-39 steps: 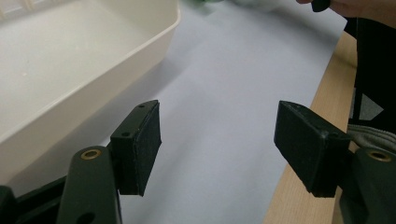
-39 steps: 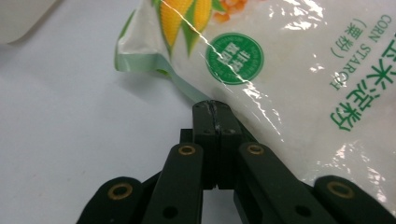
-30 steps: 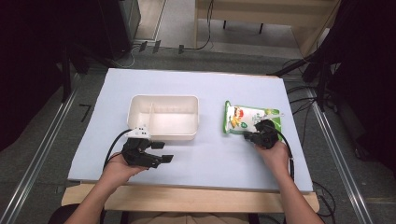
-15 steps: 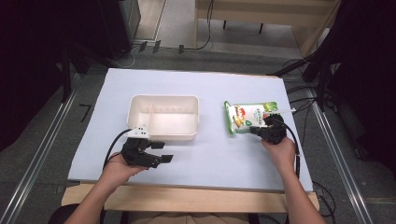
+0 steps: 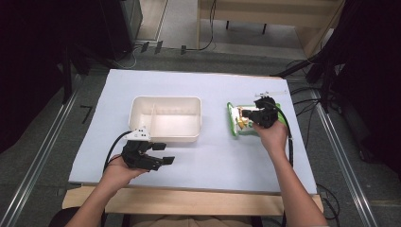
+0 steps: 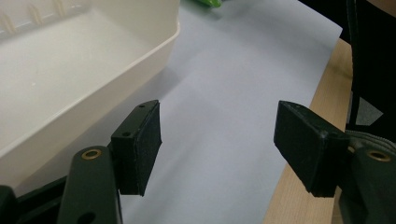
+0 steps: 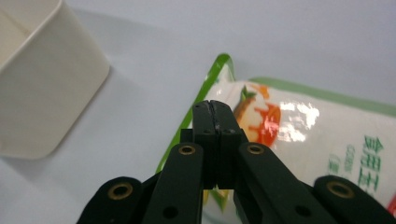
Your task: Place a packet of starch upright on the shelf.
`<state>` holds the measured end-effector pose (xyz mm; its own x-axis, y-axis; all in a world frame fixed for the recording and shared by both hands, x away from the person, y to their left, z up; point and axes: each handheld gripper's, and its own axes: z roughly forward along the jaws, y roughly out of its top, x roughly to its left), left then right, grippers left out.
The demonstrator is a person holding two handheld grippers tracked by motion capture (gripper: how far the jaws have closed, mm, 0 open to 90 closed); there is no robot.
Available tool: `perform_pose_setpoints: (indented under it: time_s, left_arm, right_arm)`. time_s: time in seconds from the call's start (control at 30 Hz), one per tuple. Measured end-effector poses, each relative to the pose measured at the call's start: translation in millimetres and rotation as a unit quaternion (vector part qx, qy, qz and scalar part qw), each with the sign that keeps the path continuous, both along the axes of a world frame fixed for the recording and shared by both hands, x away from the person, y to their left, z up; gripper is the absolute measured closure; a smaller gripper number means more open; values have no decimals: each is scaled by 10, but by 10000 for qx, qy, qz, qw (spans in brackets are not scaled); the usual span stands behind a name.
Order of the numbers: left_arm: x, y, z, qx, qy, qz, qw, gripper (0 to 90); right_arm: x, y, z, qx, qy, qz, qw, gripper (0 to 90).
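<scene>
The snack bag (image 5: 246, 119) lay on the right half of the table (image 5: 213, 161), nearer its right edge than the centre and well apart from the near edge, with its long axis running roughly left to right across the table, parallel to the far edge. It was a flat, glossy plastic pouch, white with a bright green border and red and orange printing, and its film caught the light in hard white patches in the right gripper view (image 7: 299, 126); green characters were printed near one end. Its left short end, rounded and green-edged, pointed toward the tub (image 5: 165, 118), with a strip of bare table between the two. The right gripper (image 5: 257, 115) was over the bag, its black jaws pressed flat together with the pads meeting; the pictures did not make plain whether any film was pinched between them, though the pouch's near edge passed right beneath the tips. The left gripper (image 5: 158, 160) rested near the table's near-left corner, just in front of the tub, its jaws spread wide with nothing between the matte black pads (image 6: 140, 144). The tub was a cream, smooth-walled rectangular plastic tray with rounded corners and a thin ridge dividing its floor, long side parallel to the near edge. The table top was a pale, matte sheet over a light wooden board.
</scene>
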<state>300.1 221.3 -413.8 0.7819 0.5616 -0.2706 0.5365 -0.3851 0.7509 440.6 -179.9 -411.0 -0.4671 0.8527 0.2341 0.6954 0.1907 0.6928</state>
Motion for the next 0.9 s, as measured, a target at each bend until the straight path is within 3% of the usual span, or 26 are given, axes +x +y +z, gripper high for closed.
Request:
perform_pose_setpoints:
  time_s: [0.1, 0.23, 0.43, 0.7, 0.9]
  left_arm:
    - [-6, -16, -7, 21, -5, -33, 10000, 327]
    - [-10, -30, -11, 37, -28, -71, 10000, 328]
    - [-16, -31, -14, 36, -25, -79, 10000, 328]
    - [-32, -12, -20, 40, -28, -49, 10000, 328]
    - [-50, 2, -20, 39, -30, -29, 10000, 328]
  right_arm:
    - [242, 85, 20, -107, 74, 37, 9999, 900]
    - [469, 131, -6, -29, 196, -35, 9998, 900]
    - [727, 187, -194, -40, 491, -273, 9984, 900]
    - [888, 229, -391, -98, 786, -501, 9956, 900]
    - [906, 278, -448, -206, 901, -414, 9949, 900]
